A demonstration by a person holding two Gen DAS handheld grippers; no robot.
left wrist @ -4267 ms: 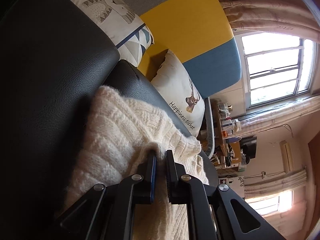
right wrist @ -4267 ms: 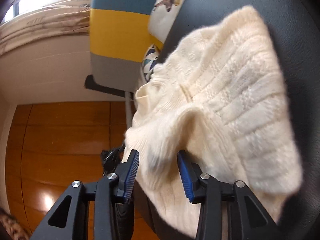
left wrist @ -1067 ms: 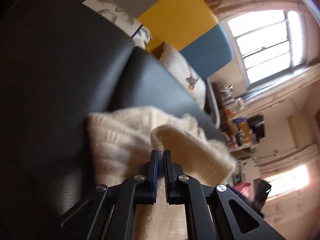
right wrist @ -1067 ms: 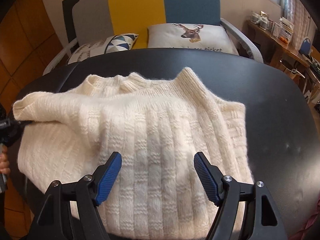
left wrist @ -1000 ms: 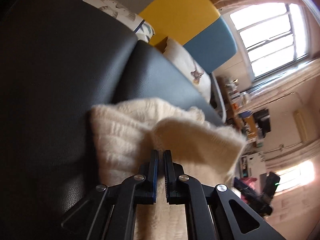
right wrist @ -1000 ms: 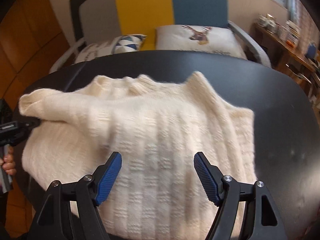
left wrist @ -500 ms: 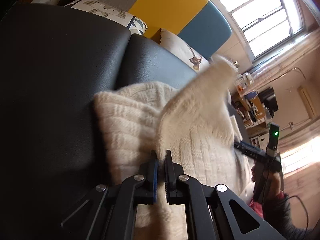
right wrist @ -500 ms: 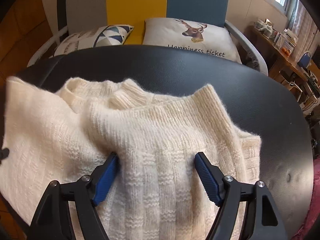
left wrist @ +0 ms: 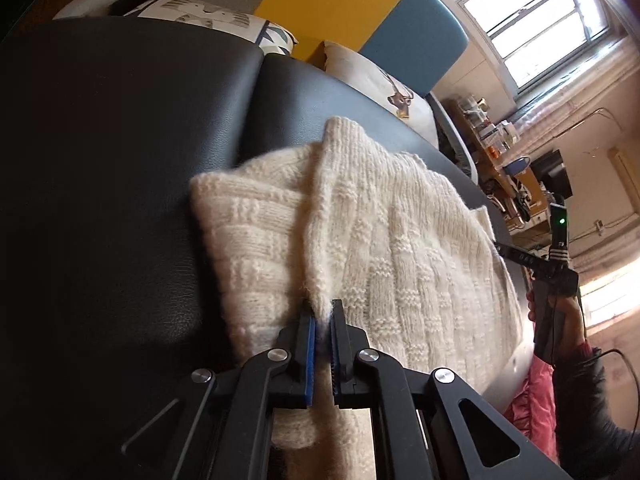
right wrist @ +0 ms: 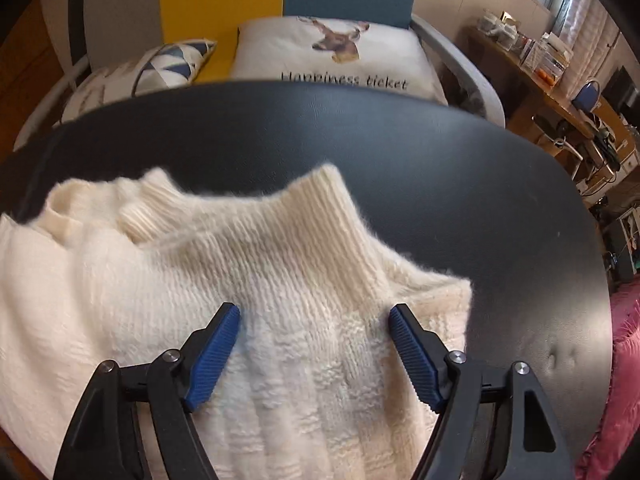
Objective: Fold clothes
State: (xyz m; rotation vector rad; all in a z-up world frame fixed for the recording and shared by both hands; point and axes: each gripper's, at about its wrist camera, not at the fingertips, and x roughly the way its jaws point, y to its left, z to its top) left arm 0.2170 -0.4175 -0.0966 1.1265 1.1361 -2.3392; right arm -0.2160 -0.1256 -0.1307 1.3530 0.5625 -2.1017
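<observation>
Left wrist view: the left gripper (left wrist: 323, 320) is pinched on a raised edge of the cream knit sweater (left wrist: 372, 248), which lies on the dark padded table (left wrist: 100, 160) with one panel turned over its body; the thick, fuzzy knit looks soft, limp and fairly light, likely to sag and stretch, so hems and ribbed edges are the sound places to grip. Right wrist view: the right gripper (right wrist: 314, 344) is spread wide just over the sweater (right wrist: 280, 280), perhaps touching it, holding nothing.
</observation>
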